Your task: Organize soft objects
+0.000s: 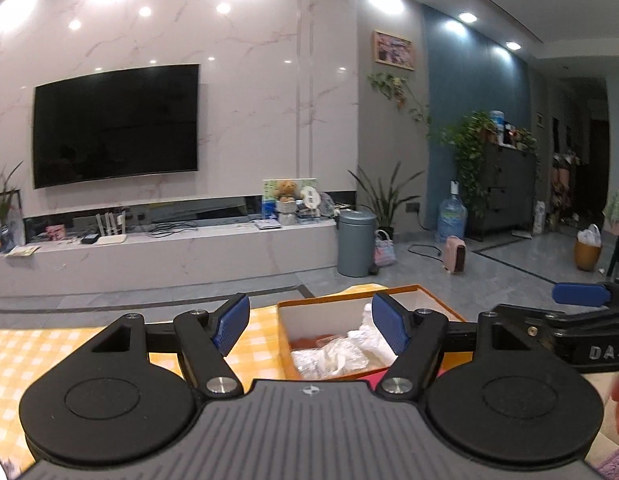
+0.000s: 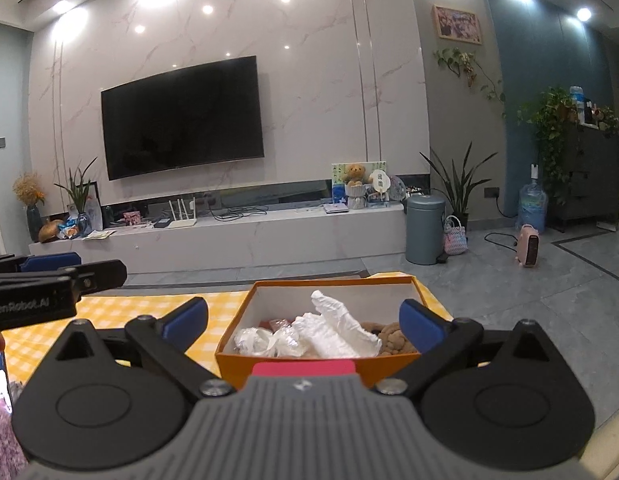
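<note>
Soft items (image 2: pixel 333 332) lie in the box (image 2: pixel 245 312) on the table (image 2: pixel 121 312) — television (image 2: pixel 181 116) behind.

Home living room — wall TV (image 2: pixel 183 118), marble media ledge (image 2: pixel 245 236), houseplants (image 2: pixel 459 184).

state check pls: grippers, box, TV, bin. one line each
left gripper: open, nothing between the pads
right gripper: open, nothing held
orange box: lid off, holding white crumpled plastic, a brown plush and other soft items
TV: screen dark, off
grey bin: lid shut
</note>
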`<control>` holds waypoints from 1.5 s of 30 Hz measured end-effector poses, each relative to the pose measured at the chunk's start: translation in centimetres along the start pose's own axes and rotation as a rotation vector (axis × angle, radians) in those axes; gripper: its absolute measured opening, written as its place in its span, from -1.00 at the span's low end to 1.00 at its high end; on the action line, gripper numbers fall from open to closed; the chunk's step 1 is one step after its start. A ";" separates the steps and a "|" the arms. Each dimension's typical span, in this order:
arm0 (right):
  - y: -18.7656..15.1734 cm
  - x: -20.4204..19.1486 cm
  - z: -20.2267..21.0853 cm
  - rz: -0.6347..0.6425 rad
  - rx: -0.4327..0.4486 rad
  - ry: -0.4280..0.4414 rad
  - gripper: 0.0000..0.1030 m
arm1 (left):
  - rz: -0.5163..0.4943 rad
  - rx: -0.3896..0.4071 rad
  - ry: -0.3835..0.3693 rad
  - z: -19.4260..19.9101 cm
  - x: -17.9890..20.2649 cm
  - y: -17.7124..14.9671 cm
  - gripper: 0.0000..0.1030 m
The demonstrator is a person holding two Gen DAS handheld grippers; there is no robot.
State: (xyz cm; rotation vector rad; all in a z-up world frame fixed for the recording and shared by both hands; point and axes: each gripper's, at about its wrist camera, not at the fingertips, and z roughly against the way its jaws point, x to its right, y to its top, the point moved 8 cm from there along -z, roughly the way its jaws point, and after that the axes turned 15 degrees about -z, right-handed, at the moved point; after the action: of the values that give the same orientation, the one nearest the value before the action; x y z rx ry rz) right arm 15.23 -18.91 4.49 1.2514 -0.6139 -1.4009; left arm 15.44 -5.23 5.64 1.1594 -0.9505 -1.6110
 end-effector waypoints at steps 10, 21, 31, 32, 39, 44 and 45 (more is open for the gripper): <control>-3.8 0.2 0.6 0.004 0.070 -0.065 0.95 | 0.009 -0.013 0.057 0.7 -0.3 -3.7 0.70; -8.1 2.1 -2.5 -0.002 -0.062 -0.106 0.95 | 0.086 -0.138 -0.004 -2.0 0.4 -7.5 0.77; -10.9 4.1 -4.7 -0.003 -0.158 -0.143 0.95 | 0.084 -0.248 -0.064 -3.5 2.9 -10.9 0.76; -11.0 4.3 -4.8 -0.008 -0.160 -0.144 0.95 | 0.076 -0.253 -0.065 -3.5 3.2 -10.9 0.76; -11.0 4.5 -4.7 -0.037 -0.167 -0.141 0.95 | 0.070 -0.273 -0.066 -3.5 3.7 -10.9 0.77; -10.9 4.2 -4.5 -0.031 -0.159 -0.137 0.95 | 0.082 -0.267 -0.062 -3.2 3.5 -10.6 0.76; -10.9 4.2 -4.4 -0.030 -0.157 -0.136 0.95 | 0.081 -0.266 -0.062 -3.2 3.5 -10.4 0.76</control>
State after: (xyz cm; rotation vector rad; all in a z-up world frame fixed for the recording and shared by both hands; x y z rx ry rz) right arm 15.85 -18.72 -7.97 1.0511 -0.5677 -1.5386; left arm 15.58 -5.71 -5.79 0.8828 -0.7835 -1.6577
